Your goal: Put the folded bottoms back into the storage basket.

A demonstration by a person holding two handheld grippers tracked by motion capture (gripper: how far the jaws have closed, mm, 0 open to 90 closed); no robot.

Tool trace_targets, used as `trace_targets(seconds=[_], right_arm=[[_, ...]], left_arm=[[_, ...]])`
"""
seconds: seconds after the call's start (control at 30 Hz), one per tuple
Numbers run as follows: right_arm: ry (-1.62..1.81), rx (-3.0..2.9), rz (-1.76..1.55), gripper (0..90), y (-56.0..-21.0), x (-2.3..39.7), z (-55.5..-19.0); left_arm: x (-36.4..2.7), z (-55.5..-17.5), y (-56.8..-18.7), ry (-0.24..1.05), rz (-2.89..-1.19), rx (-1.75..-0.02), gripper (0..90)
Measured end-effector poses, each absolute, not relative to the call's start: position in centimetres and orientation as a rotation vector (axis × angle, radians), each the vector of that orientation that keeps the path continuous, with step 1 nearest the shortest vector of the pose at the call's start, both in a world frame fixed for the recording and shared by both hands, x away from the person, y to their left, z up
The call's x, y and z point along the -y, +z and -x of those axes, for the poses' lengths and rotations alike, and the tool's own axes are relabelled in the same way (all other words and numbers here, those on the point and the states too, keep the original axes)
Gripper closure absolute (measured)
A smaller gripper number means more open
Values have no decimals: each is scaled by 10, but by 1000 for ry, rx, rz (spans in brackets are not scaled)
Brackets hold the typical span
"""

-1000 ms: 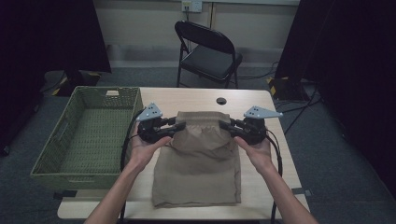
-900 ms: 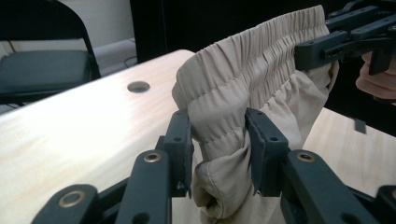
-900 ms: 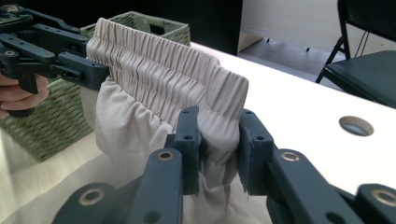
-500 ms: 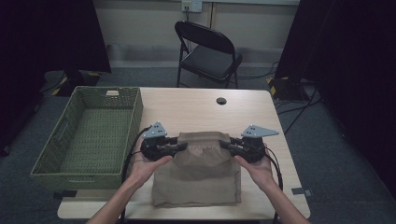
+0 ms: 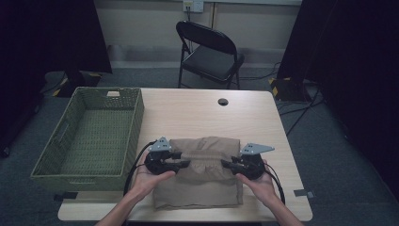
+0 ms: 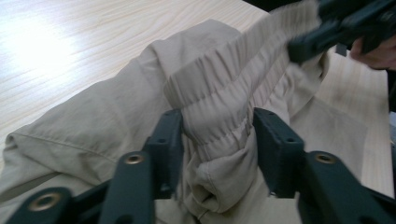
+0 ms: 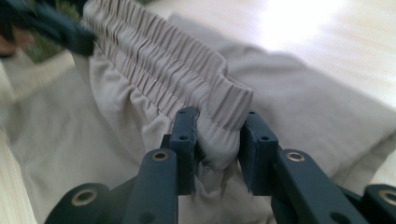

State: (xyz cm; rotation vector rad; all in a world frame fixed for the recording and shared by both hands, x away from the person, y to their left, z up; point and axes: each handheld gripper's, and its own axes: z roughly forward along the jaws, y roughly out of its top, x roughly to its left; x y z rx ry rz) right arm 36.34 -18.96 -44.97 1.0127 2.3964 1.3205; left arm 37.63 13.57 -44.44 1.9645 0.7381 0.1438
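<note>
Reaching in palms-up, the left gripper (image 5: 181,163), just opening, loosely straddles the beige shorts (image 5: 202,188); the right gripper (image 5: 227,164) pinches their waistband.

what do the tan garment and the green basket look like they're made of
Tan garment: seemingly a thin woven cloth, cotton-like, matte; it creases softly, and its waistband is gathered into fine elastic ribs. Green basket: looks like woven wicker or a similar fibre, dull green finish; the weave texture shows on walls and floor.

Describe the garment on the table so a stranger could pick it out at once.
Start at the light wooden table and its green woven basket on the left. Right of that, near the front edge, lies the folded tan garment. Its gathered elastic waistband marks it out.
</note>
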Motion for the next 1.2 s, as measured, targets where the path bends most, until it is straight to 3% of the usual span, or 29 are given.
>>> trace_targets(seconds=[0.2, 0.37, 0.5, 0.7, 1.2], right_arm=[[1291, -2421, -988, 655, -453, 193, -356], [1310, -2401, -1006, 521, -451, 195, -354], [1385, -2360, -1000, 461, -442, 197, -354], [1445, -2305, -1026, 588, -434, 198, -361], [1328, -2429, -980, 599, -454, 179, -354]], left_arm=[[-134, -378, -442, 133, -1931, -745, 441], [-126, -376, -446, 119, -1969, -714, 541], [-126, -373, -446, 109, -1991, -689, 564], [-130, -367, -448, 87, -2013, -666, 565], [-146, -376, -443, 105, -1905, -759, 563]])
